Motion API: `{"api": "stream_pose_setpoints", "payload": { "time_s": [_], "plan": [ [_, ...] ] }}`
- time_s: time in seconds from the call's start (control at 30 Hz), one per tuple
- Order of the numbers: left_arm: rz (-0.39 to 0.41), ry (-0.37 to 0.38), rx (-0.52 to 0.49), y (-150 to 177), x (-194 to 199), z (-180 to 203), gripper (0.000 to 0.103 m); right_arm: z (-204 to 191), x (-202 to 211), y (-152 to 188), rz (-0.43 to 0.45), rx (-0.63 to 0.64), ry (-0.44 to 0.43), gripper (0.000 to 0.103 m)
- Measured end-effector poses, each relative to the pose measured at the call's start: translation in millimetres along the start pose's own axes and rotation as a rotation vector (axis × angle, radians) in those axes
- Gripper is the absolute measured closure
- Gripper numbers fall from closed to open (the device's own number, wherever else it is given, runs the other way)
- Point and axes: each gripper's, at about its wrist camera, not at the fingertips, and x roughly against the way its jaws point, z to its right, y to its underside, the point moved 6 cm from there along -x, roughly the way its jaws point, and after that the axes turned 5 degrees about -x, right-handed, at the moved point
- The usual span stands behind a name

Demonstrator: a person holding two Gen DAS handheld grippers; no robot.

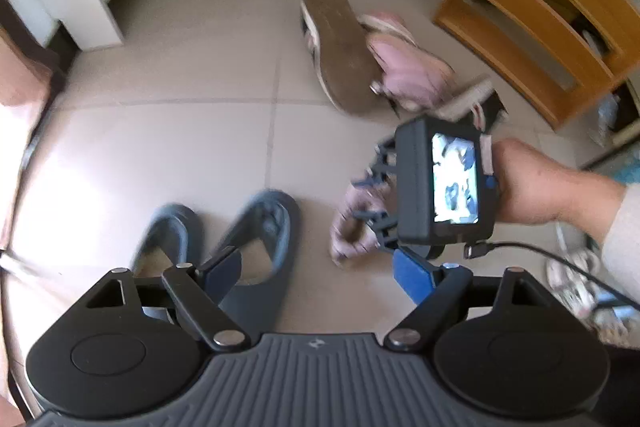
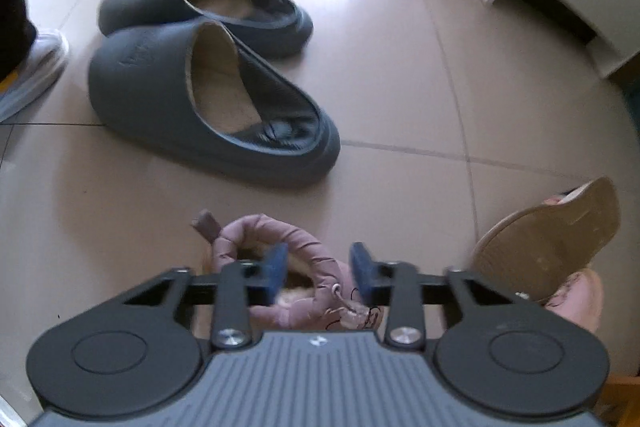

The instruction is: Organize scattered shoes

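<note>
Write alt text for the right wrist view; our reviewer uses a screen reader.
The right gripper straddles the padded collar of a small pink boot on the tiled floor. Two grey slippers sit side by side beyond it, and another pink boot lies sole-up at right.

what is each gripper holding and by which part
Left gripper open, holds nothing. Right gripper straddles the pink boot at its padded collar; whether the pads grip cannot be told.

Grey slippers [image 2: 208, 87] paired upright; pink boot [image 1: 384, 67] tipped (sole showing).
</note>
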Motion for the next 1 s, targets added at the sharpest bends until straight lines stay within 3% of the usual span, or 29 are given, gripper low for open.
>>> {"api": "stream_pose_setpoints", "payload": {
  "time_s": [0.03, 0.1, 0.2, 0.3, 0.4, 0.57, 0.67, 0.73, 0.83, 0.9, 0.97, 1.0],
  "plan": [
    [-0.002, 0.002, -0.005, -1, 0, 0, 0.0, 1, -9, 1, -0.031, 0.001, -0.001, 0.072],
    [0.004, 0.003, -0.018, -2, 0, 1, 0.0, 1, -28, 6, -0.116, 0.018, -0.002, 0.07],
    [0.017, -0.028, -0.038, -4, 0, 2, 0.0, -3, -37, 6, -0.134, 0.023, 0.04, 0.066],
    [0.027, -0.05, 0.001, -9, 4, -7, 0.0, 7, -37, 5, -0.142, -0.107, 0.049, 0.069],
    [0.039, -0.064, 0.037, -14, 9, -16, 0.0, 30, -33, 13, -0.148, -0.426, 0.056, 0.069],
    [0.084, -0.094, 0.06, -23, 22, -23, 0.0, 58, -14, 49, -0.153, -1.128, 0.053, 0.065],
    [0.099, -0.09, 0.062, -27, 26, -23, 0.0, 51, -4, 66, -0.118, -1.408, 0.017, 0.061],
    [0.105, -0.095, 0.052, -27, 28, -22, 0.0, 45, 0, 74, -0.089, -1.517, -0.017, 0.061],
    [0.101, -0.1, 0.024, -25, 28, -18, 0.0, 42, 8, 84, -0.058, -1.576, -0.012, 0.059],
    [0.09, -0.091, 0.014, -23, 26, -15, 0.0, 45, 13, 86, -0.06, -1.525, 0.03, 0.049],
    [0.079, -0.082, 0.01, -20, 24, -13, 0.0, 45, 12, 83, -0.086, -1.435, 0.068, 0.023],
    [0.075, -0.081, 0.004, -19, 23, -12, 0.0, 44, 10, 83, -0.094, -1.418, 0.074, 0.019]
  ]
}}
